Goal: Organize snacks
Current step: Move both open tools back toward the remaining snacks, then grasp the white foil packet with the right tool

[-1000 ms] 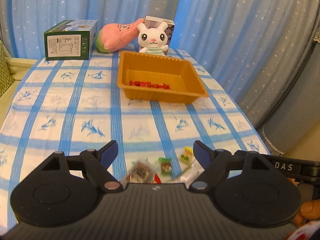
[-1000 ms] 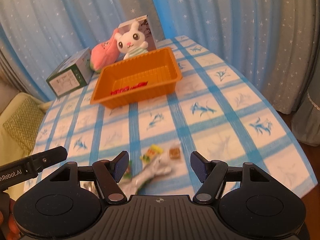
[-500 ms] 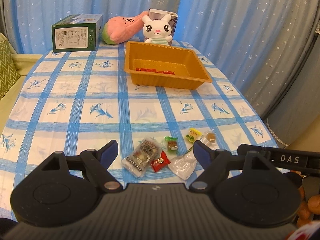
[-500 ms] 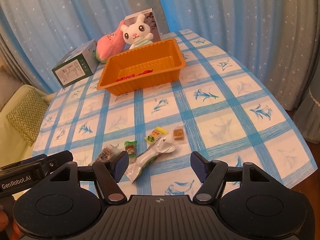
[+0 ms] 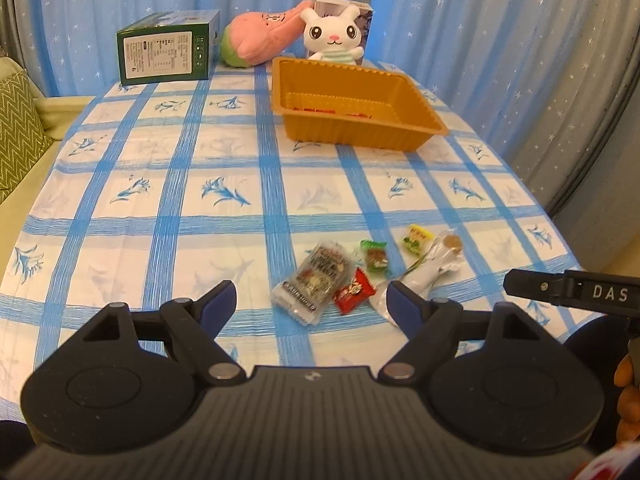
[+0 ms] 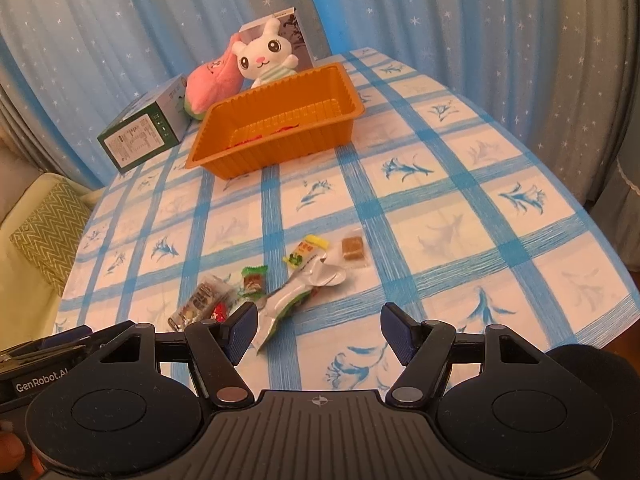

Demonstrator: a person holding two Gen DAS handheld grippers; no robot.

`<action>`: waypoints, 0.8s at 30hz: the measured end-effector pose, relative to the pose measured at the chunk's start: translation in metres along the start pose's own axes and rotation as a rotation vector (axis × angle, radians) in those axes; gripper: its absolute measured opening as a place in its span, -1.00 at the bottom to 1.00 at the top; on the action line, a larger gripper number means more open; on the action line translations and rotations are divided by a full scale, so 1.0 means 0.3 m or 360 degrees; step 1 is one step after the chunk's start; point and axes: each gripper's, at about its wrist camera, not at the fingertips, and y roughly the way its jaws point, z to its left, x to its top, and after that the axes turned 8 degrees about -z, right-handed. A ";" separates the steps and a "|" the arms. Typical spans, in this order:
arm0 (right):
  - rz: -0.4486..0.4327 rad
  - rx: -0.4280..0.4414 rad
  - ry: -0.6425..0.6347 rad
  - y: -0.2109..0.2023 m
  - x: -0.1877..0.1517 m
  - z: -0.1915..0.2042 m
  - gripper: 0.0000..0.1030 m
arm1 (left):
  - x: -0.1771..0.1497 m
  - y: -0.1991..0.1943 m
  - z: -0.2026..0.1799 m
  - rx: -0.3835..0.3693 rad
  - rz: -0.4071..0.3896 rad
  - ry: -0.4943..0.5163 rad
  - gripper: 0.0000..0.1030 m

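Note:
Several small snacks lie near the table's front edge: a clear packet with dark print (image 5: 316, 278) (image 6: 202, 300), a red wrapper (image 5: 354, 291), a green-ended candy (image 5: 375, 256) (image 6: 255, 278), a yellow-green packet (image 5: 416, 237) (image 6: 306, 252), a long white-green pouch (image 5: 420, 276) (image 6: 298, 298) and a brown cube (image 6: 353, 249). An orange tray (image 5: 352, 128) (image 6: 256, 160) stands farther back with red wrappers inside. My left gripper (image 5: 310, 304) hovers open just before the clear packet and red wrapper. My right gripper (image 6: 320, 328) is open, nothing between its fingers, the pouch just beyond its left finger.
A green box (image 5: 168, 54) (image 6: 140, 140), a pink plush (image 5: 260, 38) (image 6: 210, 80), a white bunny plush (image 5: 334, 38) (image 6: 268, 58) and a card box behind it stand at the table's far end. Blue starred curtains surround the table. A sofa cushion (image 5: 16, 128) lies left.
Both grippers have sunk and tilted so the snacks, earlier half hidden behind the gripper bodies, now lie in full view beyond the fingertips. Neither gripper's opening changed.

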 end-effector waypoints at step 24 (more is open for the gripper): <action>0.0157 0.0070 0.0055 0.268 -0.040 0.032 0.14 | -0.027 0.260 0.076 -0.0103 0.0170 0.0120 0.17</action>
